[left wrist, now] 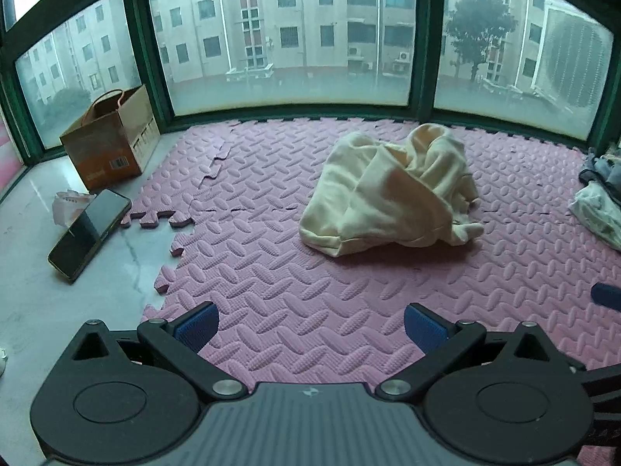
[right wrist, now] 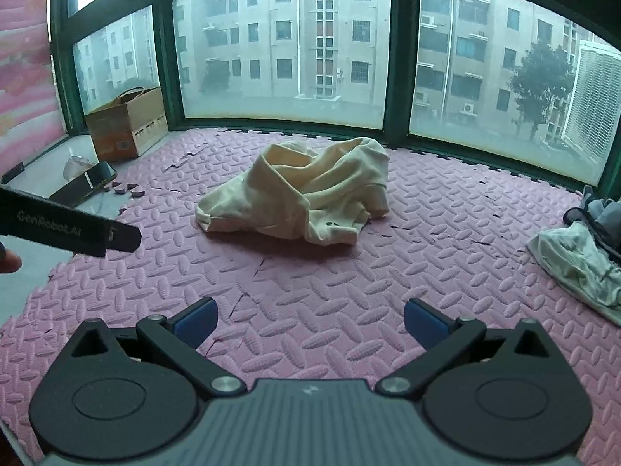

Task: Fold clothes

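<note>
Crumpled cream soft-knit garment (left wrist: 388, 190) lies ahead of left hand-held gripper (left wrist: 308, 328) & right hand-held gripper (right wrist: 308, 324), both spread, empty. Prob light, floppy; pinch near hem.

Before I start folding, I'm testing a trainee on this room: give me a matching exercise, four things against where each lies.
Things:
1. cream garment
2. cardboard box
3. phone
4. pile of clothes

Places:
A. bare floor, beside the mat's left edge
B. crumpled mid-mat
C. left corner under the window
D. mat's right edge

Pairs: 1-B, 2-C, 3-A, 4-D
</note>
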### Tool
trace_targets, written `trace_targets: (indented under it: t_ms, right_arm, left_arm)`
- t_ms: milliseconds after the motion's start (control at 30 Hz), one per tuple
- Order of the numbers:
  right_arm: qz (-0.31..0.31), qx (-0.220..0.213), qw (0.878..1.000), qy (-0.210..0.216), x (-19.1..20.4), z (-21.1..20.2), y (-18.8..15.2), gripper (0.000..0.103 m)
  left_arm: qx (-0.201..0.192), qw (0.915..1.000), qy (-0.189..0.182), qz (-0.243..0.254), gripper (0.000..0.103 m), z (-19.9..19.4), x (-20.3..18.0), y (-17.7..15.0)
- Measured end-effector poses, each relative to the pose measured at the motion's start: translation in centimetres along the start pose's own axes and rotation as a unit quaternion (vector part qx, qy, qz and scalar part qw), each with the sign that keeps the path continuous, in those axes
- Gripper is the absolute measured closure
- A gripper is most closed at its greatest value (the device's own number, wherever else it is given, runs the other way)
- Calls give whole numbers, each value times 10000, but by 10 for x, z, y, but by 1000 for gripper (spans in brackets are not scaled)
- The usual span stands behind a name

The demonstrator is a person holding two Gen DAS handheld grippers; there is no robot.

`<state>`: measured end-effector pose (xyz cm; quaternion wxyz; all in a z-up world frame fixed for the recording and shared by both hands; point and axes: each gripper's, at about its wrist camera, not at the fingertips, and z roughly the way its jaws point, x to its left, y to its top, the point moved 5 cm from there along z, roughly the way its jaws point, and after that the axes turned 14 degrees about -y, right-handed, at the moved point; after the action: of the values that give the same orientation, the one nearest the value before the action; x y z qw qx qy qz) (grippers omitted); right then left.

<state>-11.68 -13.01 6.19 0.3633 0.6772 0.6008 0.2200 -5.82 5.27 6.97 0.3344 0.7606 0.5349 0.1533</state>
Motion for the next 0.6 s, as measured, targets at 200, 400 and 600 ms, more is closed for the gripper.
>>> trace_targets:
  t_ms: [200,400,600]
  right_arm:
    - [-11,13,10000,1,2,18,12,0]
    - [-40,11,10000,1,4,34,23,0]
    - [-178,-29,9998,-65,7,49,32,1]
  left_arm:
    - [93,9999,56,-54,0,14,7,7]
    - [181,9997,118,-65,0,24,11,12]
    - [261,9995,173,-108,0,35,16,16]
